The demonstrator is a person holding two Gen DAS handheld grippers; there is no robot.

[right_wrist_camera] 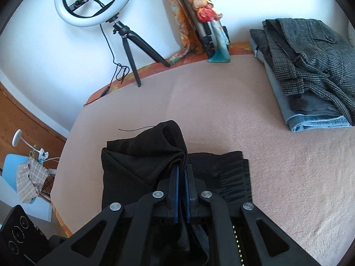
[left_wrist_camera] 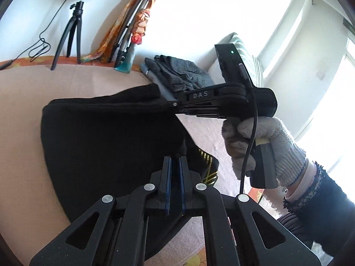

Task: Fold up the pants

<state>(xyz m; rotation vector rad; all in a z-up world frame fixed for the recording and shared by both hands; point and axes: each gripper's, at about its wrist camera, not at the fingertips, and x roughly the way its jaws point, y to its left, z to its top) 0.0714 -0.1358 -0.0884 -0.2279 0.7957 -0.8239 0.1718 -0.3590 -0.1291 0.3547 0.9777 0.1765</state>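
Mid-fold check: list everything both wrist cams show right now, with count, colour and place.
black pants: one, black, lifted over the pink cover, held by both grippers
pink cover: one, pink, work surface
folded stack: one pile, grey tweed over denim, far right
ring light: one, white on black tripod, far left
patterned scarf: one, orange-red, draped over a folded tripod at the wall
left gripper: shut on pants
right gripper: shut on pants
gloved hand: grey, holding right gripper
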